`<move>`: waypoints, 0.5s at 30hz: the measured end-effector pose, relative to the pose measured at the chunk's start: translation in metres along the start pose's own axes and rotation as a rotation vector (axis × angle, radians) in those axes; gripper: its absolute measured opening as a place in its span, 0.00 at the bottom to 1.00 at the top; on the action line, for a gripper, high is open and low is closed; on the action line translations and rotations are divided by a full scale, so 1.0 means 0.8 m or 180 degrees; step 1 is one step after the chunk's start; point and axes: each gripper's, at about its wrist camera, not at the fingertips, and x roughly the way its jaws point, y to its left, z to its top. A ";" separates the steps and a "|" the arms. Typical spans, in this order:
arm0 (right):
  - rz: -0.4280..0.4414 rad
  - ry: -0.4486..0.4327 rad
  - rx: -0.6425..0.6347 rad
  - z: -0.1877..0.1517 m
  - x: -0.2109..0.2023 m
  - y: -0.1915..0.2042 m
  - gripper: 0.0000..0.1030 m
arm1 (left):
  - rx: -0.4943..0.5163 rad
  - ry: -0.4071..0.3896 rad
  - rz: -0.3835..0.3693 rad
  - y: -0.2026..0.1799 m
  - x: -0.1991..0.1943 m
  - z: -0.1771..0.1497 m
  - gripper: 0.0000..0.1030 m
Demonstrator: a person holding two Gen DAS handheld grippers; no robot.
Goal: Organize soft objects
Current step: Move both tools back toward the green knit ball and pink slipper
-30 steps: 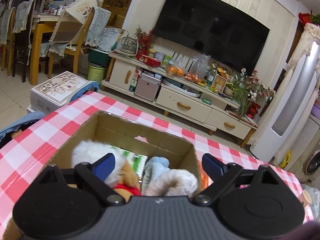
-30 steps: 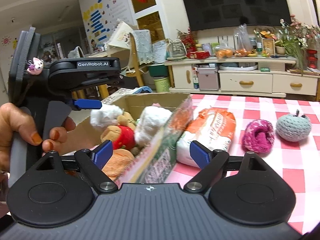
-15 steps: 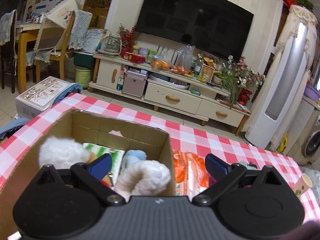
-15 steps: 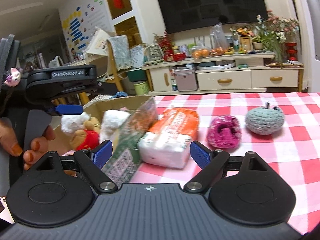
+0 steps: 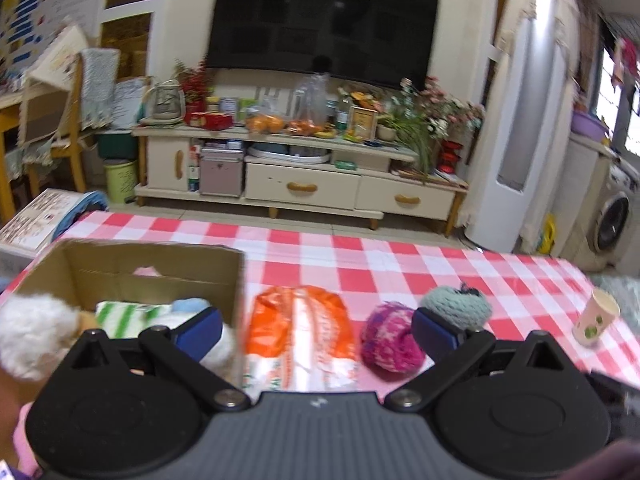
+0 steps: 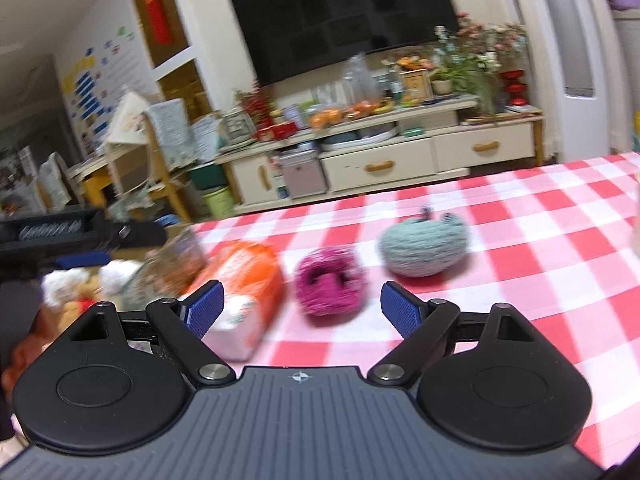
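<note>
Both tongs, left [image 5: 314, 330] and right [image 6: 302, 306], stand apart, empty. Cardboard box [image 5: 160, 268] occupies the desk's [image 5: 400, 264] left edge; checked cloth right of the grey knitted apple [image 6: 424, 246] lies open.

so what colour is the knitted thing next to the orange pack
Magenta-pink knitted ball, clearest in the right wrist view.

Even indoor light, fairly bright, no hard shadows. Daylight prob. from window [image 5: 630, 92] at far right, blown out. Faint glare on TV screen [image 5: 320, 28]. Right wrist view has heavy motion blur, esp. cardboard box [image 6: 172, 264] at left; left wrist view milder. Strong fisheye bending at edges, corners dark.
</note>
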 end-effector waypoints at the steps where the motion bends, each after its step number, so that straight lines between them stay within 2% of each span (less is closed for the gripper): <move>1: -0.0041 -0.0010 0.0050 0.001 0.001 -0.008 1.00 | 0.0053 0.0008 -0.0014 -0.006 0.002 -0.002 0.98; 8: -0.0246 -0.0039 0.0328 0.008 0.017 -0.060 1.00 | 0.0386 0.0105 -0.0071 -0.051 0.027 -0.010 0.98; 15: -0.0222 -0.0036 0.0414 0.018 0.047 -0.098 1.00 | 0.0770 0.0138 -0.0035 -0.089 0.056 -0.019 0.98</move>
